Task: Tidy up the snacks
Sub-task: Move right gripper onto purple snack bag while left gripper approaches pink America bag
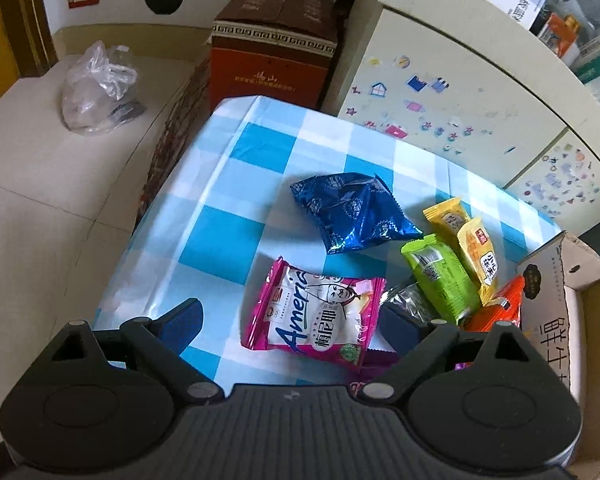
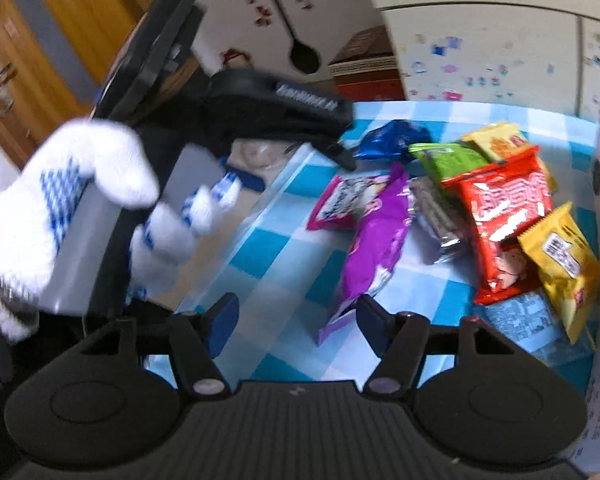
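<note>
A table with a blue and white checked cloth [image 1: 236, 184] is seen from both hand cameras. Many snack packs are laid on it.

The left gripper [image 1: 290, 322] is held over the near part of the tabletop. Its jaws are spread wide and nothing is gripped. A pink snack pack [image 1: 312, 312] is seen lying flat between the two blue pads, but it is not pressed by them. In the right wrist view, the left gripper is held by a hand in a white glove [image 2: 72, 184] beyond the table's left edge.

A dark blue snack pack [image 1: 352, 212] is set past the pink one, near the middle of the tabletop. A green snack pack [image 1: 440, 276] is laid toward the right edge, and two yellow snack packs [image 1: 466, 236] are found just beside it, touching it. A silver pack [image 2: 436, 216] is tucked partly under the green one.

The right gripper [image 2: 294, 320] is held over the near edge of the tabletop. Its jaws are partly spread and nothing is gripped. The tip of a purple snack pack [image 2: 376, 248] is seen between the pads, close to the right one; whether it is touched cannot be told. A red snack pack [image 2: 504, 216] is laid to the right of the purple one, with another yellow pack [image 2: 564, 264] against it.

A cardboard box [image 1: 556, 312] is set at the right edge of the tabletop. A brown box [image 1: 272, 48] is stood past the far edge.
</note>
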`<state>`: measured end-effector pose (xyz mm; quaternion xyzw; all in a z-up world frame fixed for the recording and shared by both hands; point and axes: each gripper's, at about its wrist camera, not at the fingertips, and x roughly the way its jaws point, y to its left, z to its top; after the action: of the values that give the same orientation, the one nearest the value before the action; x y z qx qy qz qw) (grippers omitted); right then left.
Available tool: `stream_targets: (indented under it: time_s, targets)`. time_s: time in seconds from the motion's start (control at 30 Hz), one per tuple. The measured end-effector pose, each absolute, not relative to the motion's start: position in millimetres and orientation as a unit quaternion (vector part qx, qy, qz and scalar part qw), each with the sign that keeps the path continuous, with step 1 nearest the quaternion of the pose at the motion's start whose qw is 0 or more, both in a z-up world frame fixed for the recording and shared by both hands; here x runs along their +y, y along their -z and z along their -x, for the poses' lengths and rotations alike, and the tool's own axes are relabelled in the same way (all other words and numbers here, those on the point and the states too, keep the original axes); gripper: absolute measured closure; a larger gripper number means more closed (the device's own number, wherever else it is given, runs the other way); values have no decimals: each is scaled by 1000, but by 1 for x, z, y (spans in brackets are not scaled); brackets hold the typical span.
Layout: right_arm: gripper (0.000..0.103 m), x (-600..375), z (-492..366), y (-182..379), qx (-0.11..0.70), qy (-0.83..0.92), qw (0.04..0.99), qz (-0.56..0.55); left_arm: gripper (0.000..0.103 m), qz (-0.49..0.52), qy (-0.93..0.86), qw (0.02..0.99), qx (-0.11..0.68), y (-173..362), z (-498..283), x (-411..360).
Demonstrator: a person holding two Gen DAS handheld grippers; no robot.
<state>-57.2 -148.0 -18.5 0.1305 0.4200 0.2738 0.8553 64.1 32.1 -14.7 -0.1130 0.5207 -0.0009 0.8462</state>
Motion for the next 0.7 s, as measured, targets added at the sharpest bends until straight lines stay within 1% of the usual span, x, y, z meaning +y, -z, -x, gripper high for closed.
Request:
stream_targets:
  time_s: [0.07, 0.27, 0.43, 0.5, 0.57, 0.7]
  targets:
    - [34, -152, 54, 18, 416, -250, 864, -135, 6, 115, 0, 844, 524, 16, -65, 30]
    - [34, -157, 45, 19, 409, -199, 880, -135, 5, 113, 1, 844, 524, 16, -65, 28]
    - [34, -155, 43, 26, 426, -182, 875, -138, 5, 106, 4, 838, 535, 27, -68, 23]
    - [32, -154, 40, 31, 434, -171, 873, -141, 5, 99, 8, 836, 540, 32, -70, 20]
    - [26, -153, 40, 34, 439, -158, 873, -145, 5, 92, 8, 834, 543, 37, -73, 17]
    - [23, -151, 40, 35, 439, -154, 874, -140, 5, 78, 14, 832, 549, 47, -78, 13]
